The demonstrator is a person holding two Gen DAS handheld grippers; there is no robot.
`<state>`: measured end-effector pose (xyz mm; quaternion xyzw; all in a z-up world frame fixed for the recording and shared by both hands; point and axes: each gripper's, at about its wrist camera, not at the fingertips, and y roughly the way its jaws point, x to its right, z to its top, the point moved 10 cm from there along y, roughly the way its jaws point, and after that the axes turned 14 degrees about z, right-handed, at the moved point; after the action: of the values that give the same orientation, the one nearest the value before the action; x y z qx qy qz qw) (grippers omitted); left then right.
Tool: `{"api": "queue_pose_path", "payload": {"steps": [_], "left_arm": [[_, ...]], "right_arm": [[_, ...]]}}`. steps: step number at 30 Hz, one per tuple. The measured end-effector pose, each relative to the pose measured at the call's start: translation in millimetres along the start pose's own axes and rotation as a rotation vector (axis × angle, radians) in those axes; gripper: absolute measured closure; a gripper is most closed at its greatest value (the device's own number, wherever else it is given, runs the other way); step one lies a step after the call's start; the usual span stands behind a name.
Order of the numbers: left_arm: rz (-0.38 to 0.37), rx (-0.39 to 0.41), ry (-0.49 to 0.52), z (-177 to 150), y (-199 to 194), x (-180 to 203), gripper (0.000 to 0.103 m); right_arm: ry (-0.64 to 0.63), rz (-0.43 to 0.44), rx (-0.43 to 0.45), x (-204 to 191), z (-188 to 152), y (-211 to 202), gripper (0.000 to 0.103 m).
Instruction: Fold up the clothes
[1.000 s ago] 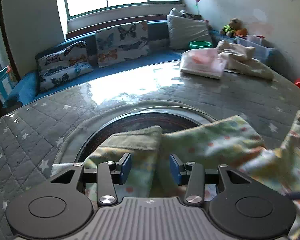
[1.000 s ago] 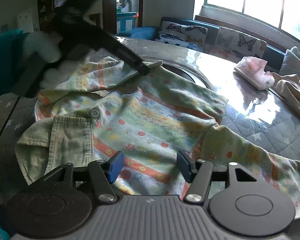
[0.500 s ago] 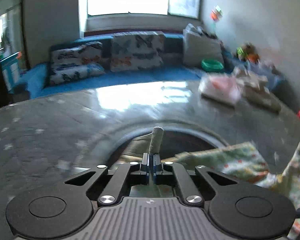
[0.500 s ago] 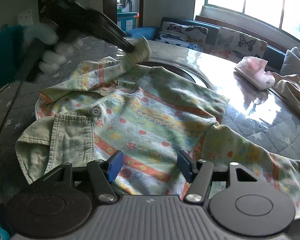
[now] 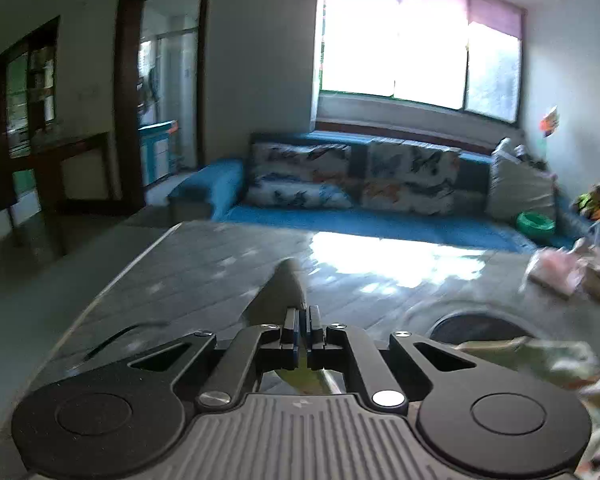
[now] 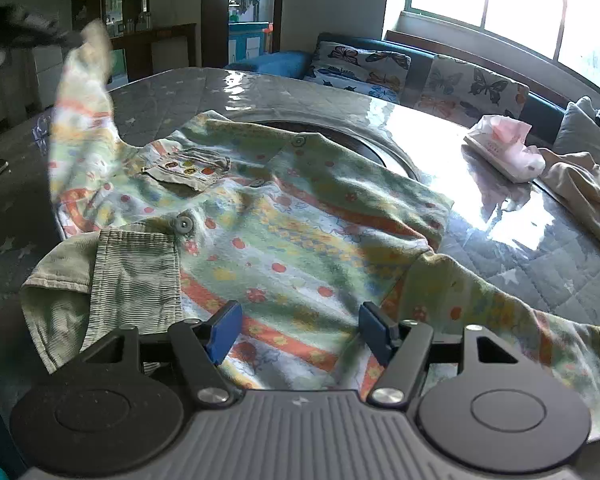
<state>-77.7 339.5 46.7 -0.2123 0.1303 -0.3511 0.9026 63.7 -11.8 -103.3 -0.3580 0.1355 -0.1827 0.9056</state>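
Left wrist view: left gripper pinched on the sleeve of the green floral child's shirt — lifted; right gripper wide apart, holding nothing — above the shirt

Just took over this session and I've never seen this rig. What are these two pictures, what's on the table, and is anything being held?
No robot arm here: a person holds a two-finger gripper in each hand, and each gripper has a fisheye camera looking along its fingers.

The left wrist view shows the left gripper shut on a sleeve, lifted above the table.

The right wrist view shows the right gripper open, hovering over a patterned child's shirt spread on the table. At the upper left of that view, blurred, the raised sleeve hangs from the left gripper.

Also on the table: a pink tissue pack and a beige garment. A blue sofa stands behind.
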Motion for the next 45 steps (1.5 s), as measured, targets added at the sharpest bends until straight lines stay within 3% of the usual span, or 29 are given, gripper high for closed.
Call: {"api": "queue_pose_path", "payload": {"steps": [6,10,17,22,29,45], "left_arm": [[0.103,-0.112,0.059,-53.0,26.3,-39.6,0.099],[0.108,-0.152,0.078,-79.4,33.1,-42.0,0.099],[0.150,-0.169,0.108,-99.9,38.3,-45.3,0.099],[0.180,-0.229,0.062,-117.1,49.9,-57.0,0.099],[0.193,-0.257,0.030,-123.8,48.2,-59.9,0.099],[0.204,-0.292,0.019,-133.3,32.5,-70.0,0.099]], "right_arm": [[-0.026,-0.021,-0.018,-1.4,4.5,1.3,0.036],[-0.066,-0.012,-0.011,-13.0,15.0,-0.3,0.036],[-0.120,0.132,0.019,-57.4,45.6,15.1,0.036],[-0.135,0.182,-0.021,-74.5,47.2,43.3,0.037],[-0.124,0.230,-0.077,-77.0,34.3,51.7,0.037],[-0.166,0.273,-0.133,-83.6,11.9,25.9,0.038]]}}
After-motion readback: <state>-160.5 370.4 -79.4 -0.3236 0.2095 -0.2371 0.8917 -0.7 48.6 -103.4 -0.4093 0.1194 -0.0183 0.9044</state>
